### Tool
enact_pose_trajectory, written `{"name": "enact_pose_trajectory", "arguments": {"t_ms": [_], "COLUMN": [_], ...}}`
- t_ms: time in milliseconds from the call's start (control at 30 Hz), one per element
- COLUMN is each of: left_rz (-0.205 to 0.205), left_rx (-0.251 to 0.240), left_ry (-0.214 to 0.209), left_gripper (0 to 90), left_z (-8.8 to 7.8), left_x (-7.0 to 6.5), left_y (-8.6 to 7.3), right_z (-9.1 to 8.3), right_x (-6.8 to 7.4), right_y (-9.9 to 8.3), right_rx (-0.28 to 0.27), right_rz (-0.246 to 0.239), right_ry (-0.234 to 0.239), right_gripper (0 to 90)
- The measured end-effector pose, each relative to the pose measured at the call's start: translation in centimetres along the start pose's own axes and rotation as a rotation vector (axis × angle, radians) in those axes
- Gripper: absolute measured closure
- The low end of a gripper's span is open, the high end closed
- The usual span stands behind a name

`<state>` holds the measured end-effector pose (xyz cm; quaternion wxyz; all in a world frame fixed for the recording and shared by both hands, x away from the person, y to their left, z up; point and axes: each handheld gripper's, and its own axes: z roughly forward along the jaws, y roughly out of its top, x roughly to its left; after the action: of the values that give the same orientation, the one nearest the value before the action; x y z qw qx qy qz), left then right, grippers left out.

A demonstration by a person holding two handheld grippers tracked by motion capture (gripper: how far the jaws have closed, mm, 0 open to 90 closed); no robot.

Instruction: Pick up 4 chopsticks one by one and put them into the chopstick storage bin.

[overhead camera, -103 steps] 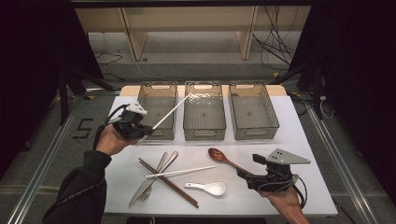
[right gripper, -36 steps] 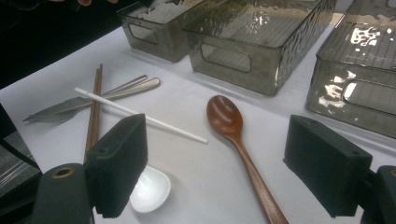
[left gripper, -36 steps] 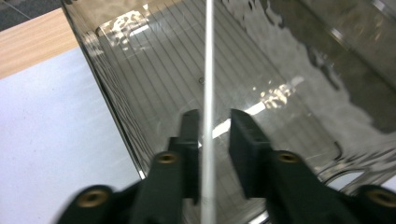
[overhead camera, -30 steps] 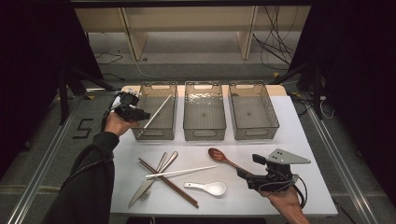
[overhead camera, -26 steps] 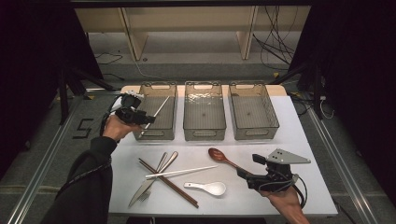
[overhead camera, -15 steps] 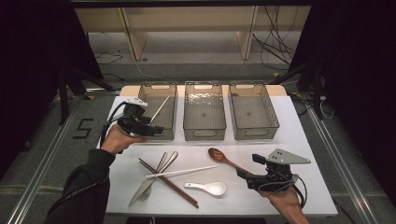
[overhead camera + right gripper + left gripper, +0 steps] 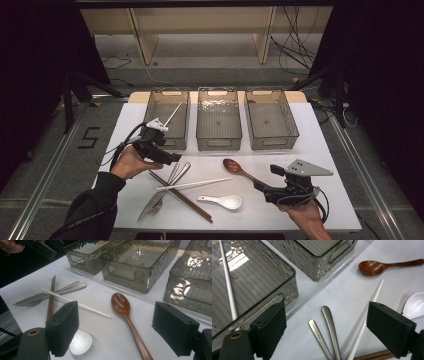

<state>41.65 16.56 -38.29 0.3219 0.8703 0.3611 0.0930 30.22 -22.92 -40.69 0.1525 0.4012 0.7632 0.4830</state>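
Counting three bins (image 7: pixel 218 120), two white chopsticks: one (image 7: pixel 171 114) leans lengthwise in the bin just behind my left tongs (image 7: pixel 172 159), freshly released, tip pointing away. Right tongs (image 7: pixel 260 187) hang open.

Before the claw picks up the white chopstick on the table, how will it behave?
The white chopstick looks thin, stiff and smooth, so it may slip. It lies across the metal cutlery, so it could probably pivot or roll when pushed.
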Motion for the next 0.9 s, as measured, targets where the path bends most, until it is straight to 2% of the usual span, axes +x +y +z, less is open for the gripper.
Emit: {"name": "enact_pose_trajectory", "arguments": {"t_ms": [500, 667, 900], "left_rz": [0.05, 0.068, 0.113], "left_rx": [0.058, 0.093, 0.171], "left_ry": [-0.021, -0.025, -0.031], "left_gripper": [15.5, 15.6, 16.8], "left_z": [0.7, 1.0, 2.0], "left_x": [-2.0, -2.6, -3.7], "left_y": [-0.4, -0.5, -0.5], "right_z": [0.0, 0.0, 0.0], "right_x": [0.1, 0.1, 0.1], "right_y": [0.0, 0.0, 0.1], "right_rx": [0.0, -0.001, -0.001], "right_rz": [-0.002, -0.005, -0.005], "right_ry": [0.0, 0.001, 0.004], "right_gripper": [22.0, 22.0, 22.0]}}
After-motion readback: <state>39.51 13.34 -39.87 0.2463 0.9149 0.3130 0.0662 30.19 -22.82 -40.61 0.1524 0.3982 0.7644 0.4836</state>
